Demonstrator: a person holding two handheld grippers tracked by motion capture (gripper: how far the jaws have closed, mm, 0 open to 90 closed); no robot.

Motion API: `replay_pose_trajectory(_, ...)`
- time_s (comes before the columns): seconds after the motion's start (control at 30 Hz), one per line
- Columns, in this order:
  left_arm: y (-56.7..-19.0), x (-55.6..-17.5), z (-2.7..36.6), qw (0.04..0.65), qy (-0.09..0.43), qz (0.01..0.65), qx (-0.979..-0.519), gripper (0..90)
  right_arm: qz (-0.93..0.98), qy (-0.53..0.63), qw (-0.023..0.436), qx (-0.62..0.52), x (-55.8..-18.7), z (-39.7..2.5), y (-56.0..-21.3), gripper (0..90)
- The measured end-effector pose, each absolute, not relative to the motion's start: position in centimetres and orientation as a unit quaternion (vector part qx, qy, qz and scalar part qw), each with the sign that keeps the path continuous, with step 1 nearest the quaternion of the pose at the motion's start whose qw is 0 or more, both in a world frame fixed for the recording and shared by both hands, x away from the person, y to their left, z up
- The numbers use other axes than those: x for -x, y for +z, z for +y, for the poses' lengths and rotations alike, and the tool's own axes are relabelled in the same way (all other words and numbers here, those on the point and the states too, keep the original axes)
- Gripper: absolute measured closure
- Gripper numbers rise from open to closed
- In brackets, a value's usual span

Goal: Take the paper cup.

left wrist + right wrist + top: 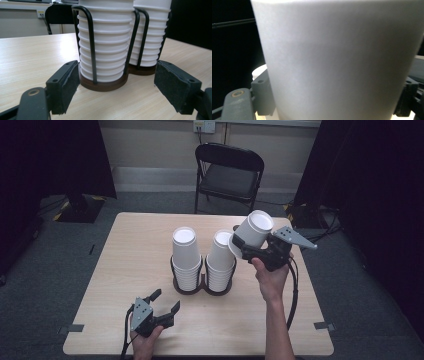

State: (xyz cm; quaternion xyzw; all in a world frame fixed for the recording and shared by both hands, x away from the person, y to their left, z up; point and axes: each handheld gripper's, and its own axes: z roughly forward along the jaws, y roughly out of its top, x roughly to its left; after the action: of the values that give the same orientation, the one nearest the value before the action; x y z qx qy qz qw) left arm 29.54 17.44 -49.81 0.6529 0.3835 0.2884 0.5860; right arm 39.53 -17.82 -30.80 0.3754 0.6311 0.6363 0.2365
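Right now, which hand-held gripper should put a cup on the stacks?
Right. The right hand-held gripper already holds a white cup above the stacks; the left hand-held gripper is open and empty, low on the table.

Single white paper cup (pixel 252 233) held tilted above right stack (pixel 220 262), two nested white cup stacks in black wire holder (pixel 202 281), mid-tabletop (pixel 125 270)

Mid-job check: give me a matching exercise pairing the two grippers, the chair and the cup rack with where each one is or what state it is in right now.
Things:
1. left gripper
2. right gripper
3. chair
4. cup rack

States:
A. holds two stacks of white cups
B. open, low over the table
C. stands beyond the table's far edge
D. raised, shut on a white cup

Pairs: 1-B, 2-D, 3-C, 4-A
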Motion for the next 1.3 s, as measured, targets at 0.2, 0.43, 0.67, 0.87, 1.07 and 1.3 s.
replay_pose_trajectory(0.2, -49.6, -29.9, 17.4, 0.585, 0.266, 0.392, -0.658, 22.2, 0.624, 0.637, 0.235, -0.388, -38.4, -18.8, -31.5, 15.4)
replay_pose_trajectory(0.43, -49.1, -30.2, 17.1, 0.602, 0.247, 0.386, -0.654, 23.9, 0.618, 0.638, 0.223, -0.402, -37.3, -19.5, -32.7, 15.4)
replay_pose_trajectory(0.67, -48.6, -30.2, 16.6, 0.617, 0.237, 0.371, -0.652, 28.0, 0.612, 0.638, 0.215, -0.415, -36.1, -19.8, -34.0, 15.4)
replay_pose_trajectory(0.87, -48.4, -30.3, 16.3, 0.627, 0.226, 0.365, -0.650, 30.7, 0.616, 0.634, 0.205, -0.421, -34.9, -19.9, -35.2, 15.4)
replay_pose_trajectory(1.07, -48.2, -30.4, 15.9, 0.627, 0.223, 0.363, -0.653, 29.8, 0.616, 0.630, 0.183, -0.436, -34.2, -19.6, -37.0, 15.4)
replay_pose_trajectory(1.3, -47.9, -30.5, 15.2, 0.624, 0.220, 0.344, -0.666, 29.7, 0.613, 0.641, 0.140, -0.441, -32.8, -18.4, -39.1, 15.5)
